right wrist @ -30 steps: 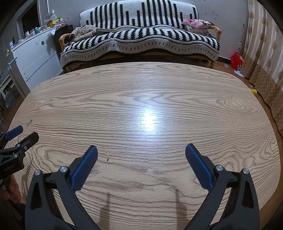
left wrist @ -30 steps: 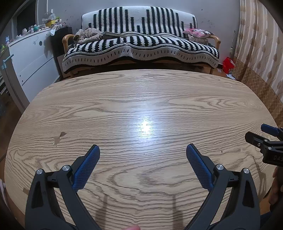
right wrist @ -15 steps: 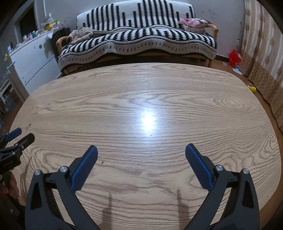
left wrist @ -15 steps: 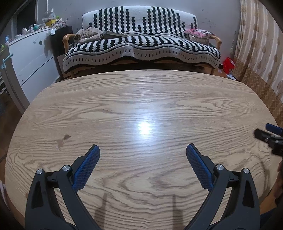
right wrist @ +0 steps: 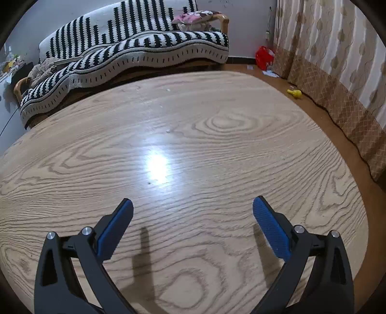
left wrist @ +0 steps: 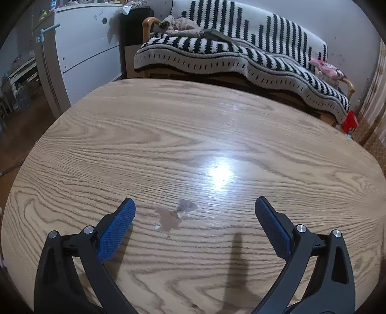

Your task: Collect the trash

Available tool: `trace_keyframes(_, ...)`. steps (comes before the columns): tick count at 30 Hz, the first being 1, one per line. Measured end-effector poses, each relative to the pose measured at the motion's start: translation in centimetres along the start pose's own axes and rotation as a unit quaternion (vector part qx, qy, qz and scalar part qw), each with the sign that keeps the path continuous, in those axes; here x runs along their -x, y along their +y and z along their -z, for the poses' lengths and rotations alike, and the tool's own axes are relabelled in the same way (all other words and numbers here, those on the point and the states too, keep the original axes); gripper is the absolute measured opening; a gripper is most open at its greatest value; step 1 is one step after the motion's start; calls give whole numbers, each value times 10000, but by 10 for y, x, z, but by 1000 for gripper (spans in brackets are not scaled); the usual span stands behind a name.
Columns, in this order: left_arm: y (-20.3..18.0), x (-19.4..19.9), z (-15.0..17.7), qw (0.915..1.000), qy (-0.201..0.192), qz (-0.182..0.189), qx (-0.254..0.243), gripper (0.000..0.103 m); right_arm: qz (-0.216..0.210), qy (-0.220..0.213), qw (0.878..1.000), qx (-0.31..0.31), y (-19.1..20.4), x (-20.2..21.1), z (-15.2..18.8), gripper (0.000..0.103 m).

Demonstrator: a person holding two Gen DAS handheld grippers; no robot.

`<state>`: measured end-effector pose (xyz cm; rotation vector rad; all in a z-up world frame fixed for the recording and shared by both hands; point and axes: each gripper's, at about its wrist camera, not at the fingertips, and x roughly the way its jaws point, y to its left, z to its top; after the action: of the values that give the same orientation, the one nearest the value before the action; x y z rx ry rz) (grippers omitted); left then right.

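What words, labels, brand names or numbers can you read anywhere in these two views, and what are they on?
None: no legible text shows in either current view.
Left tool and right tool: no marking visible on the black arms or blue pads.
Red bag on the floor: no print can be made out at this size.
White cabinet: only dots and small scribbles, not readable as characters.
Pink cushion: a pattern, no readable words.
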<state>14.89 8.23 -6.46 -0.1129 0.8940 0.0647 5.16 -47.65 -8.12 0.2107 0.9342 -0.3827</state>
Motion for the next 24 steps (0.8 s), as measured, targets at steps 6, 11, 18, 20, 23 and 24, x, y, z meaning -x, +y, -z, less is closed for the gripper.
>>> trace_keyframes(6,-10,-18,0,9987,249,-285,-356,97,-66,99,9999,6,-5,-17,3,96)
trace_keyframes(11,-11,-19,-3,9986,253,-295,-369,97,-45,58,10000,-31,-7,-20,5,97)
trace_keyframes(18,-8,-18,1,9987,253,-279,-356,97,-48,58,10000,-34,-6,-18,6,97)
trace_keyframes(20,-8,-18,1,9987,252,-279,-356,97,-48,58,10000,-34,-6,-18,6,97)
trace_keyframes(23,-9,-18,1,9987,252,-278,-357,97,-48,58,10000,-34,-5,-18,6,97)
trace_keyframes(24,-9,-18,1,9987,252,-278,-357,97,-48,58,10000,-34,-5,-18,6,97)
